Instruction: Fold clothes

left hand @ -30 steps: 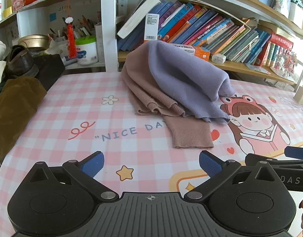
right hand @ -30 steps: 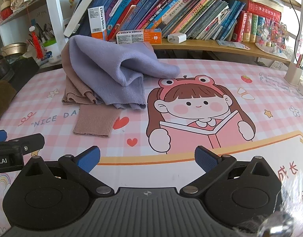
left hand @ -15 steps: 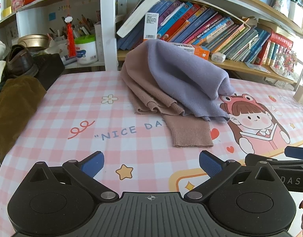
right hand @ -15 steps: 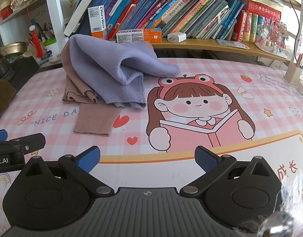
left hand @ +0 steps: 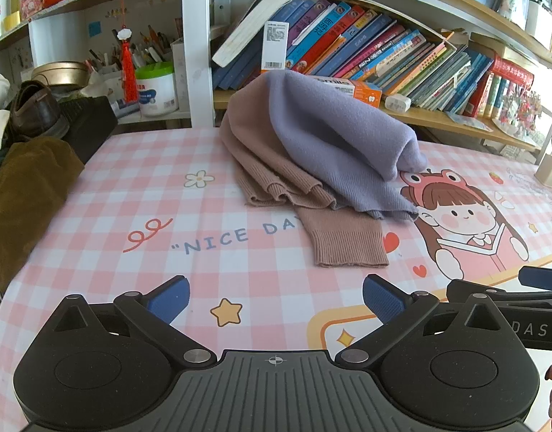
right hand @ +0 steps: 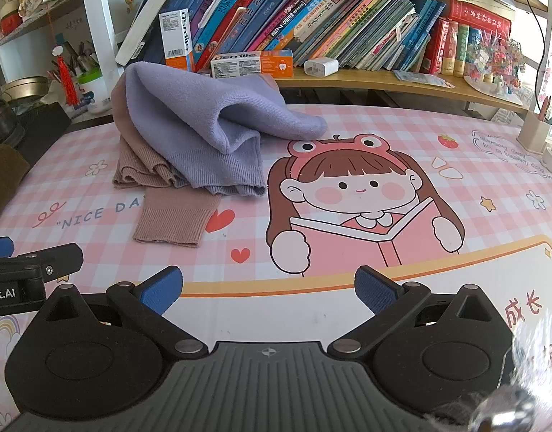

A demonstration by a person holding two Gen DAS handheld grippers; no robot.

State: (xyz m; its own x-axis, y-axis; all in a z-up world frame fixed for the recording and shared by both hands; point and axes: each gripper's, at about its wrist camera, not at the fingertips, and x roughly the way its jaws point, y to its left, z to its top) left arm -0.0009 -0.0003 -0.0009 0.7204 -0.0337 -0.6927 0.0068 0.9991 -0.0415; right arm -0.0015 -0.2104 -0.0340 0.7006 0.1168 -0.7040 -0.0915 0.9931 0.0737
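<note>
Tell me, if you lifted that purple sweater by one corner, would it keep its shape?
Probably not. The purple sweater lies slumped in soft folds over the brown sweater, so it would likely droop and unfold. Its ribbed knit looks grippy rather than slippery. Because they overlap, lifting one may drag the other along.

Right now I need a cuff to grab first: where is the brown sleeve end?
The brown sleeve end lies flat on the tablecloth, poking out from under the purple sweater, just right of the "NICE DAY" lettering.

Bright daylight enters from two o'clock, washing out the upper right corners. The worktop [left hand: 132, 198] is evenly lit with soft shadows. Fisheye bending curves the shelves [right hand: 402, 84]; a blurred glare smear sits at five o'clock in the right view.
</note>
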